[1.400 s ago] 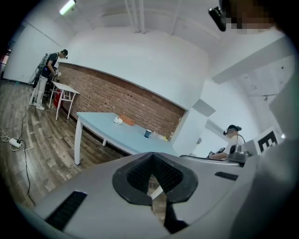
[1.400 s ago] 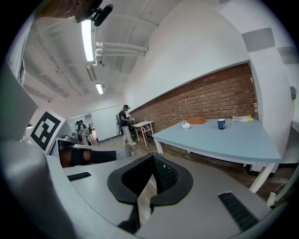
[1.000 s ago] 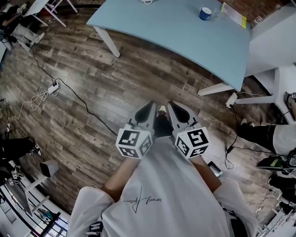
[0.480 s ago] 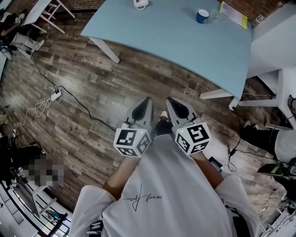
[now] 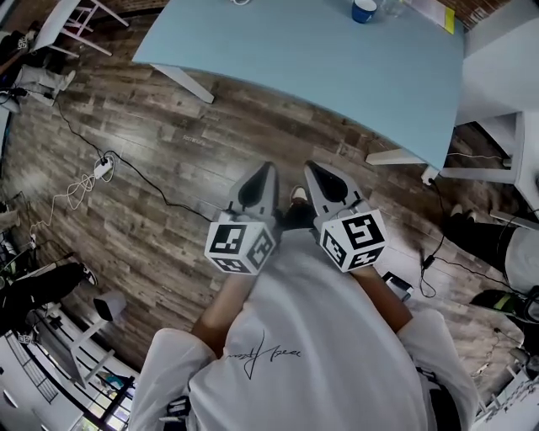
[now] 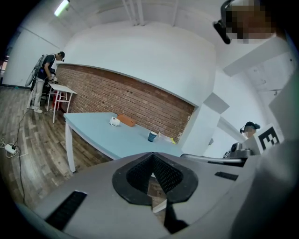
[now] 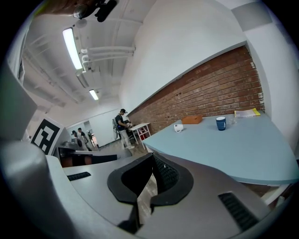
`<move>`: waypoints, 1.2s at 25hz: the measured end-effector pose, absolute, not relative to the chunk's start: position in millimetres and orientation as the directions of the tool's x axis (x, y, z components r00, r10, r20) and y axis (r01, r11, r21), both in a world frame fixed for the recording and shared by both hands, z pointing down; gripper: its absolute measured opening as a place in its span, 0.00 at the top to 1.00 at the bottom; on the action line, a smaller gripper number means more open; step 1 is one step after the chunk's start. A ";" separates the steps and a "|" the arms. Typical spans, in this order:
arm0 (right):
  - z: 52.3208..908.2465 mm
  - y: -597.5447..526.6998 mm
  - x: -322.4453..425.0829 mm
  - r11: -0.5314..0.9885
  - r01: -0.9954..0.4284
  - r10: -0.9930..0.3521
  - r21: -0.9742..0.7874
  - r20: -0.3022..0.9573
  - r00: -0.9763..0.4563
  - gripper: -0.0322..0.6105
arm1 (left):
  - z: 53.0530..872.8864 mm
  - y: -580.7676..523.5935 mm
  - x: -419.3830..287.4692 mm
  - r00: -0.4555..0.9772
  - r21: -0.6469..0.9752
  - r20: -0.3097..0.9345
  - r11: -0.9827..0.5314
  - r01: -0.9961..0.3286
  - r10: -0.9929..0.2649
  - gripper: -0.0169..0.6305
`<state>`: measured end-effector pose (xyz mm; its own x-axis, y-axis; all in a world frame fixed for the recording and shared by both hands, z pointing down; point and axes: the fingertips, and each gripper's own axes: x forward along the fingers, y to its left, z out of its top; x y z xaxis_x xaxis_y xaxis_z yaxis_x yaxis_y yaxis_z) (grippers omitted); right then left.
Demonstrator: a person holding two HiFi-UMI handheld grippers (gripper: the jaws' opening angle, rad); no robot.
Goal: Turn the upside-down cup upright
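Fingers (image 6: 138, 175) together, left gripper (image 5: 269, 168) and right gripper (image 5: 311, 167) — blue table (image 5: 337, 67), wood floor (image 5: 168, 168).

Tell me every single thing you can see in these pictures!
Long light blue table: one, pale blue, ahead of the person on the floor.
Round dark blue cup: one, blue, far side of the table.
Small white cup with a handle: one, white, far end of the table; too small to tell which way up.
Flat orange-brown box: one, orange-brown, beside the white cup.
Yellow paper sheet: one, yellow, near the blue cup.
White power strip with cables: one, white, on the brown wooden plank floor.
Red brick wall: one, red-brown, behind the table.
Standing person far off: at least one, by a small white table.
Left claw: one, grey, shut, empty.
Right claw: one, grey, shut, empty.
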<state>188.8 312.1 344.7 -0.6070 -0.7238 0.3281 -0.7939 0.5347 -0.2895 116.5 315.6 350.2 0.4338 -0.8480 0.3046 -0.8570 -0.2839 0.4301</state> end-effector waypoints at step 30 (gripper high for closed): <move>340.4 224.2 118.0 0.601 -0.749 -0.665 -0.278 0.345 -0.662 0.92 | 346.2 224.9 68.3 0.428 0.384 0.313 -0.299 -0.874 -0.848 0.96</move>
<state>118.0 224.2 340.4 -0.6623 -0.6653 0.3447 -0.7489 0.6015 -0.2782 68.3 224.9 346.2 0.4279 -0.8481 0.3125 -0.8736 -0.2993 0.3837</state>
